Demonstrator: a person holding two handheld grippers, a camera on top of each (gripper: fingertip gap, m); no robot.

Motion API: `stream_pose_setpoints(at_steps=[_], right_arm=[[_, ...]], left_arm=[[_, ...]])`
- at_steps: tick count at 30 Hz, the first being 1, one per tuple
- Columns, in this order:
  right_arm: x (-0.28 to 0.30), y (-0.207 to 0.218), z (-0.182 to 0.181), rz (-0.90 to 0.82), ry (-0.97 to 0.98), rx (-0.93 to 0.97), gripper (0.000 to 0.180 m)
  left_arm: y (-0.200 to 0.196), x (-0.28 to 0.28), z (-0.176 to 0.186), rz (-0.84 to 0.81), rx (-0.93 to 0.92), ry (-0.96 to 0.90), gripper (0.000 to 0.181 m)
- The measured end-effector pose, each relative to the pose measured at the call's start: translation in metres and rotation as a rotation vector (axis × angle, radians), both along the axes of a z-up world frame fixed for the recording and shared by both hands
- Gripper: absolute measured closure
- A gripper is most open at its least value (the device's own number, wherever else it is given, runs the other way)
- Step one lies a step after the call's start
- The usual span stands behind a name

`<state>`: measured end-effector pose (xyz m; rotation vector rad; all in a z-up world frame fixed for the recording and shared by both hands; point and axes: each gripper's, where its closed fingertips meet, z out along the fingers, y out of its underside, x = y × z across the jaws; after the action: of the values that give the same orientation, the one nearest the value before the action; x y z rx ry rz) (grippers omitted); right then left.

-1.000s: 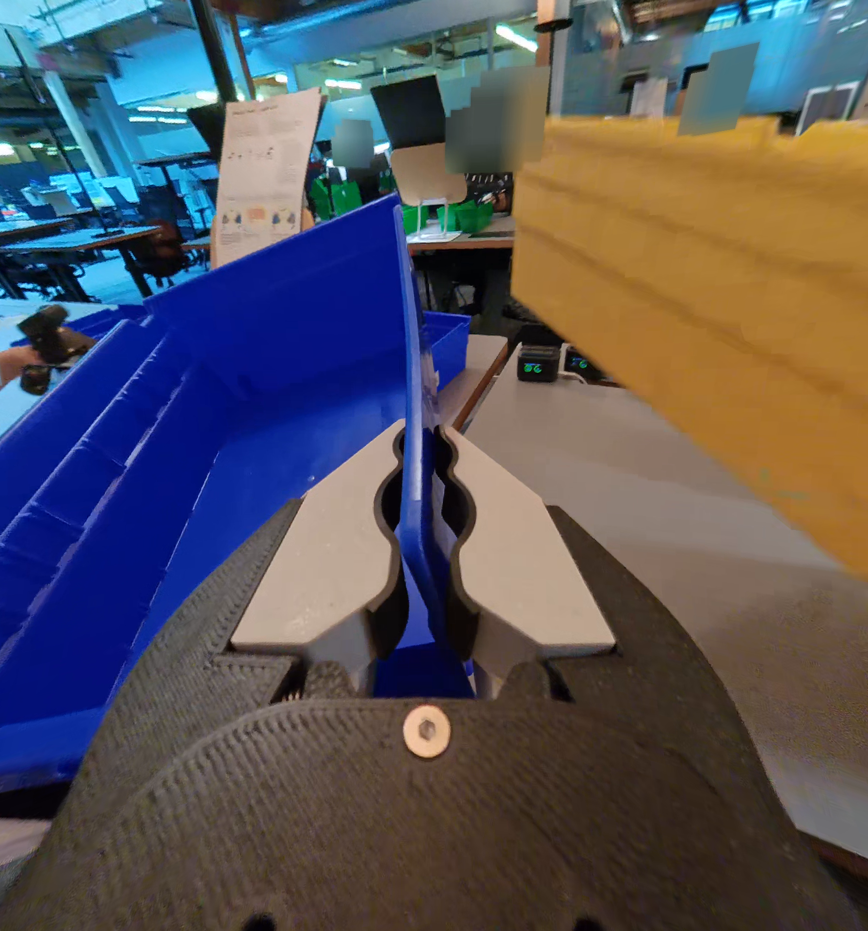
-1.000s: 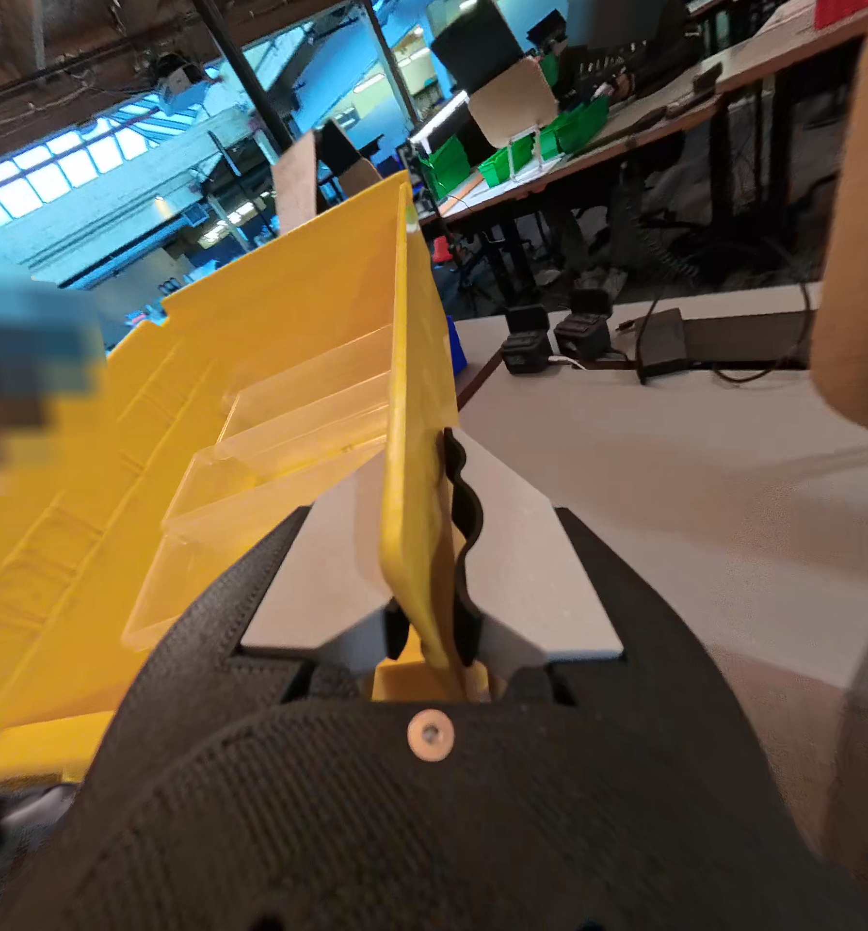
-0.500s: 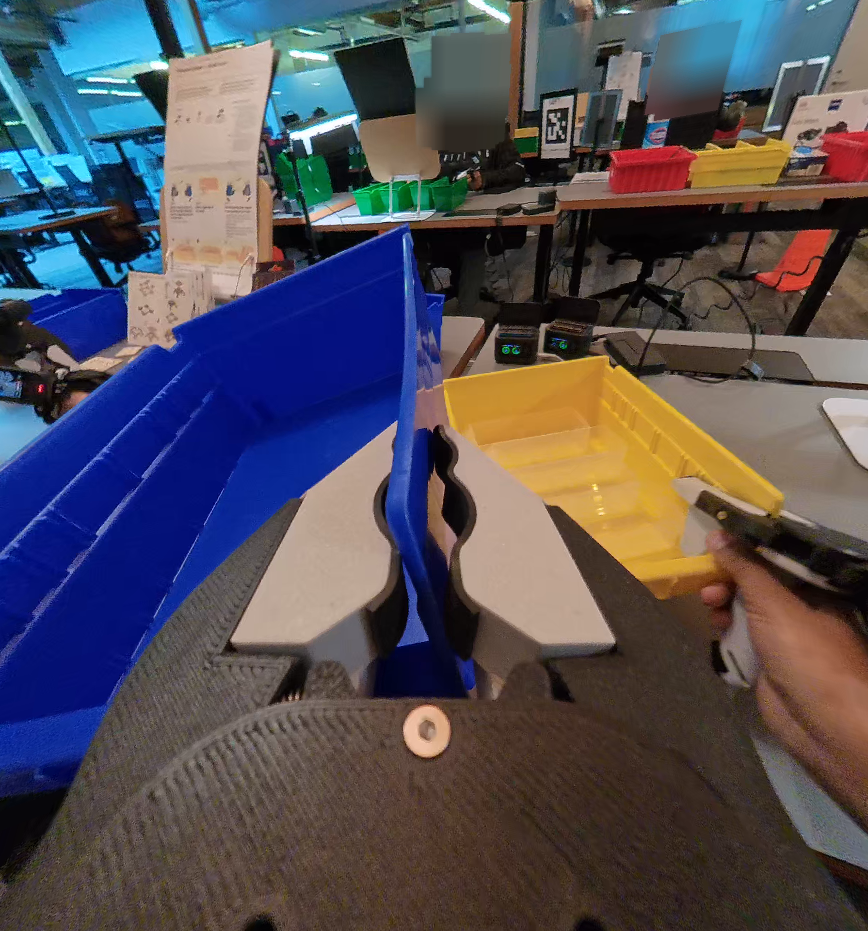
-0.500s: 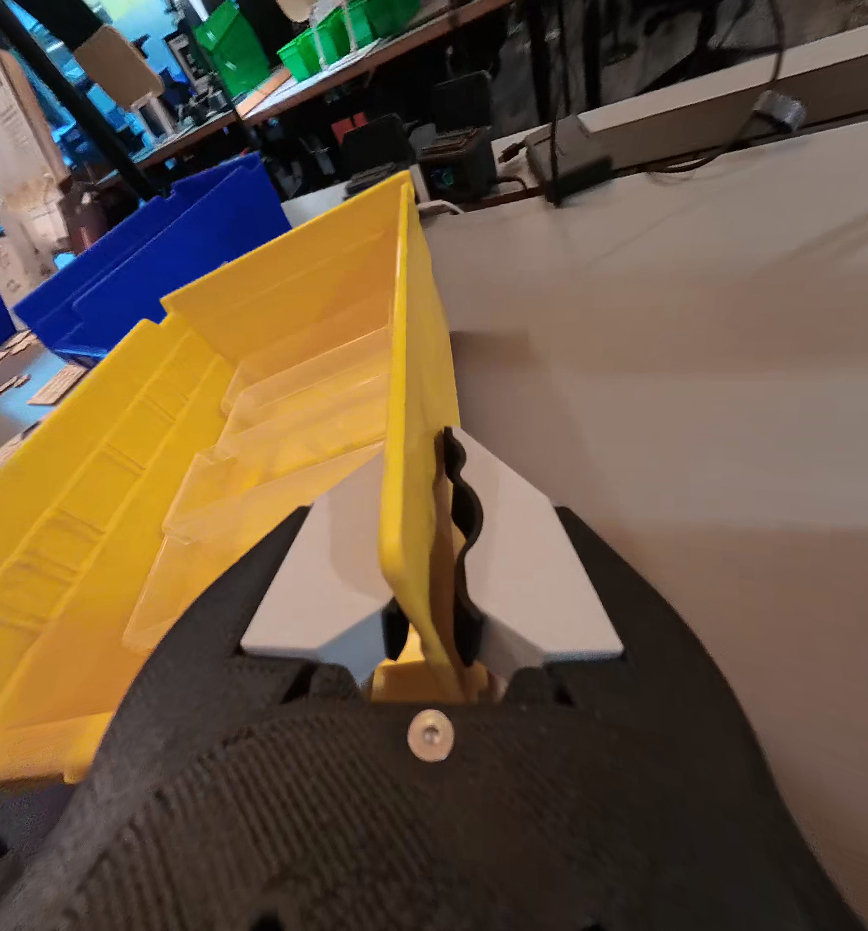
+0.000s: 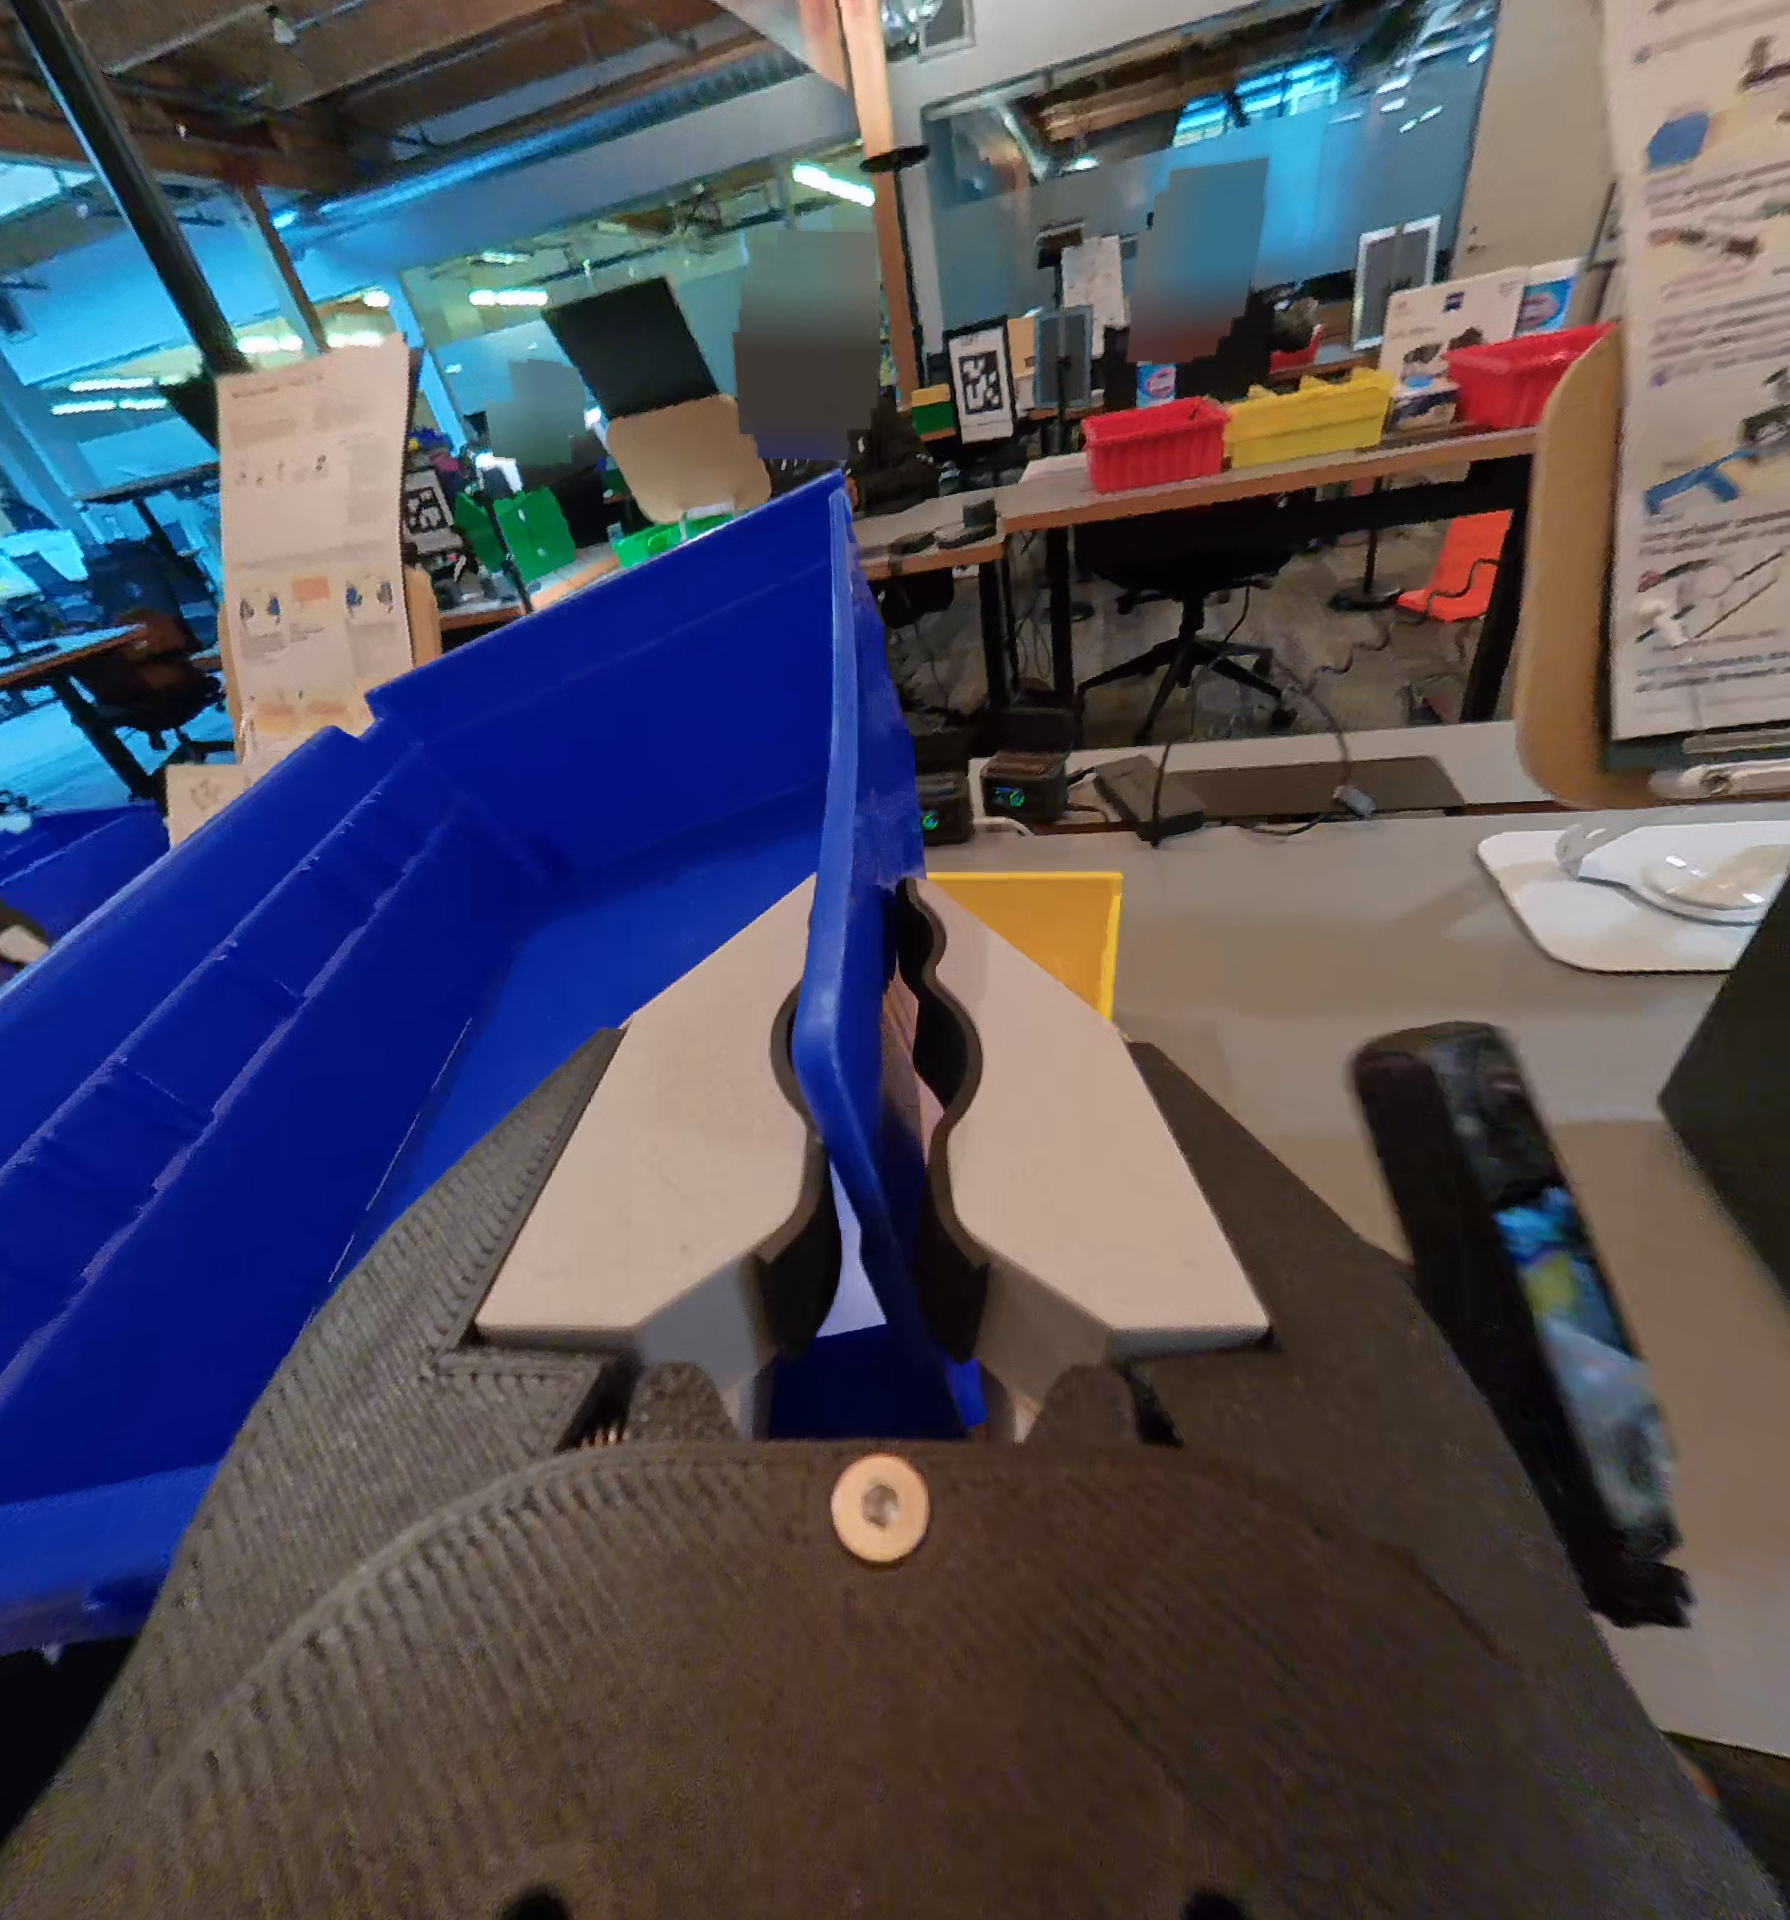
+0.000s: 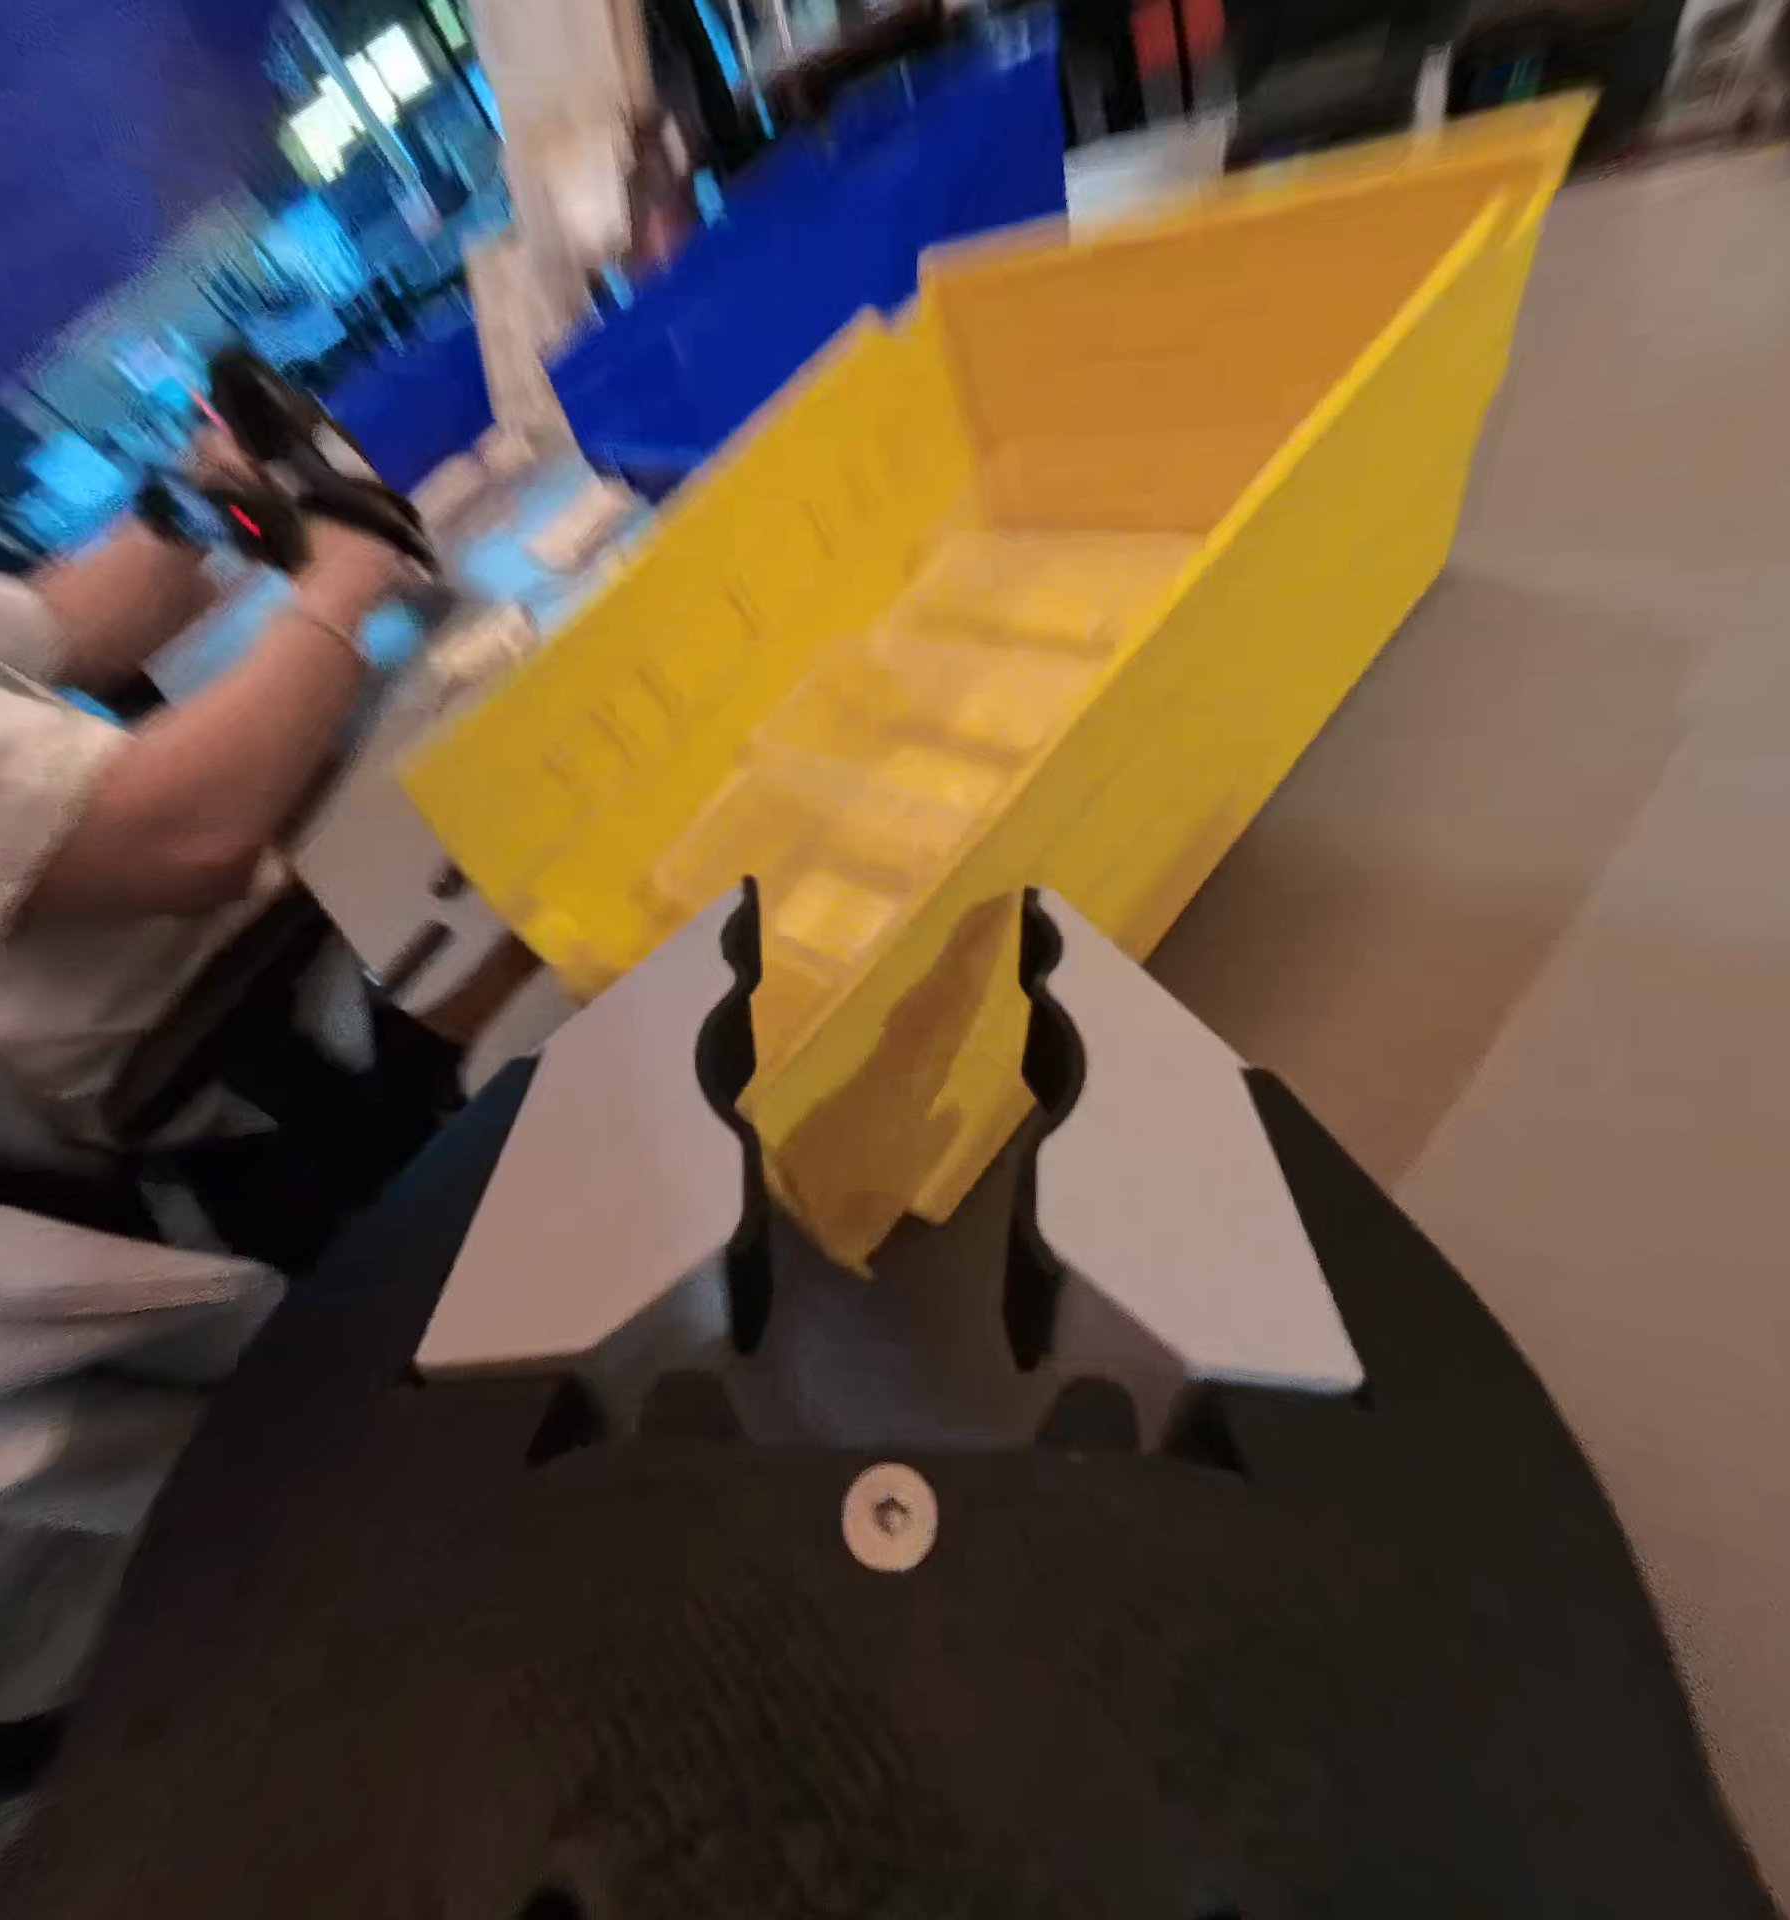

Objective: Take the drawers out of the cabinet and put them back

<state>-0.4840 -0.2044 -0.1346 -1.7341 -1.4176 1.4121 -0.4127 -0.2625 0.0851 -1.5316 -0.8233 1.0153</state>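
My left gripper point(image 5: 865, 935) is shut on the right side wall of a long blue drawer point(image 5: 351, 1039) and holds it off the table, with the drawer stretching away to the left. My right gripper point(image 6: 886, 904) is open. The near corner of a yellow drawer point(image 6: 1130, 468) sits between its jaws, and the drawer lies on the grey table point(image 6: 1597, 935). The right wrist view is blurred. A corner of the yellow drawer point(image 5: 1036, 930) also shows behind my left gripper's right finger. No cabinet front is clearly visible.
A blurred black hand-held device point(image 5: 1493, 1299) and a dark box edge point(image 5: 1784, 1060) are close on the right. A white pad point(image 5: 1649, 904) lies on the table. A person's arm point(image 6: 143, 790) with another gripper is at the left. Blue bins point(image 6: 818, 291) stand behind.
My right gripper has opened and let go of the yellow drawer's wall; the drawer now lies on the table. My left gripper still grips the blue drawer and has turned rightwards.
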Motion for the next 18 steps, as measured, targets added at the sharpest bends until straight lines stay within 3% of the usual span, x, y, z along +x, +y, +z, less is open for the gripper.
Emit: stream_pose_setpoints(at_steps=[5, 9, 11, 14, 18], right_arm=[[0.070, 0.050, 0.122, 0.075, 0.306, -0.088, 0.123], [0.165, 0.126, 0.215, 0.100, 0.512, -0.116, 0.129], [0.225, 0.170, 0.247, 0.120, 0.559, -0.241, 0.125], [0.314, 0.237, 0.274, 0.123, 0.617, -0.376, 0.122], [0.419, 0.364, 0.266, -0.203, 0.755, -0.215, 0.134]], left_arm=[[0.034, 0.043, 0.037, -0.110, -0.001, 0.087, 0.177], [0.089, 0.099, 0.062, -0.282, -0.028, 0.160, 0.177], [0.124, 0.136, 0.070, -0.395, -0.052, 0.203, 0.177], [0.181, 0.202, 0.078, -0.578, -0.050, 0.254, 0.177], [0.270, 0.296, 0.073, -0.836, -0.078, 0.317, 0.177]])
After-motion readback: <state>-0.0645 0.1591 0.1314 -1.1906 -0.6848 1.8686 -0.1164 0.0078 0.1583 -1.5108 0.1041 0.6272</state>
